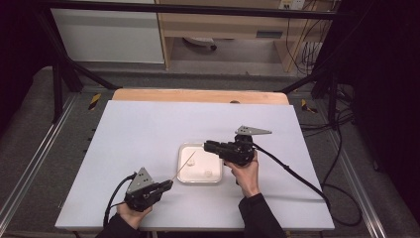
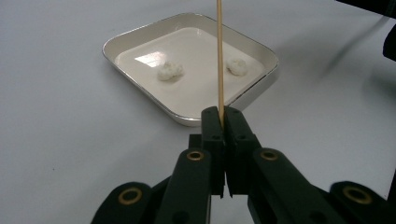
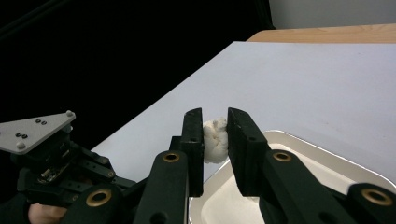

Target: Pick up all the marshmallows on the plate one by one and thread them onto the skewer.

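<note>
Holding two white lumps point(image 2: 170, 71): white tray point(image 2: 140, 35) | left tool point(image 2: 223, 116) clamps skewer point(image 2: 219, 56) | right tool point(image 3: 215, 133) grips third lump point(image 3: 214, 140)

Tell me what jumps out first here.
The left claw, near the table's front edge, is clamped on a thin wooden skewer that points at the white tray mid-table. The right claw pinches a white lump above the tray's edge; two more lumps lie inside.
</note>
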